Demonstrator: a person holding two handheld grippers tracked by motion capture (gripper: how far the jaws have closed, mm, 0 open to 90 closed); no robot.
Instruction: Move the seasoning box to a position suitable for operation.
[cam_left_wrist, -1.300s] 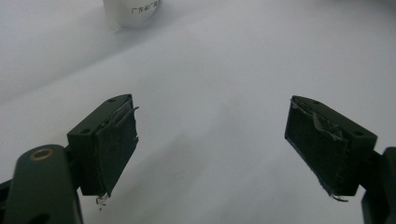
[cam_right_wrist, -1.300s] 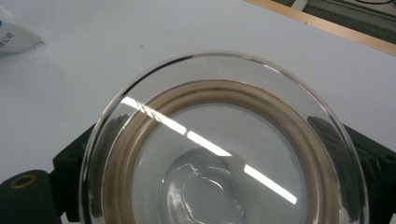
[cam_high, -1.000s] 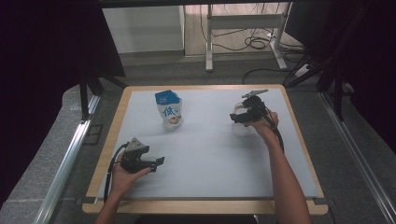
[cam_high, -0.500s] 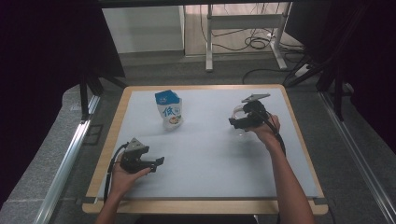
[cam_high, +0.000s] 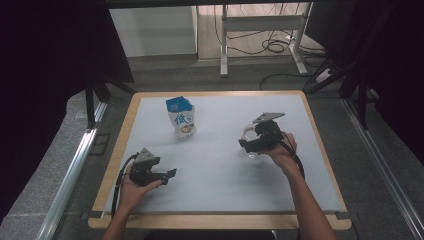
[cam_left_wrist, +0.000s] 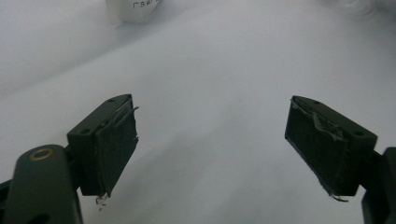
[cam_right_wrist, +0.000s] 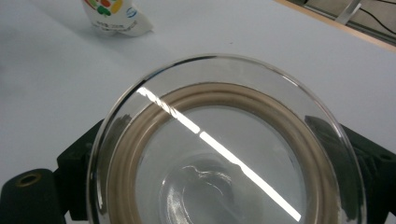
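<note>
Since the earlier frames the right tongs have travelled from the far right of the tabletop toward its middle and nearer the person, carrying a clear glass lid with them; the left tongs have stayed in place near the front left. High view: the lid, a transparent disc with a tan sealing ring, sits between the right jaws, right of centre and close above or on the white surface; which of the two cannot be told. Right gripper view: the lid lies face-on, a black jaw pressed against its rim on either side, so these tongs are clamped on it. Left gripper view: the jaws stand wide apart over bare surface, holding nothing. A blue-and-white pouch stands well apart, toward the far left. Step in hand, as judged: transport of the gripped lid. The next move calls for a level carry and a gentle set-down, since glass held by the rim could slip.
</note>
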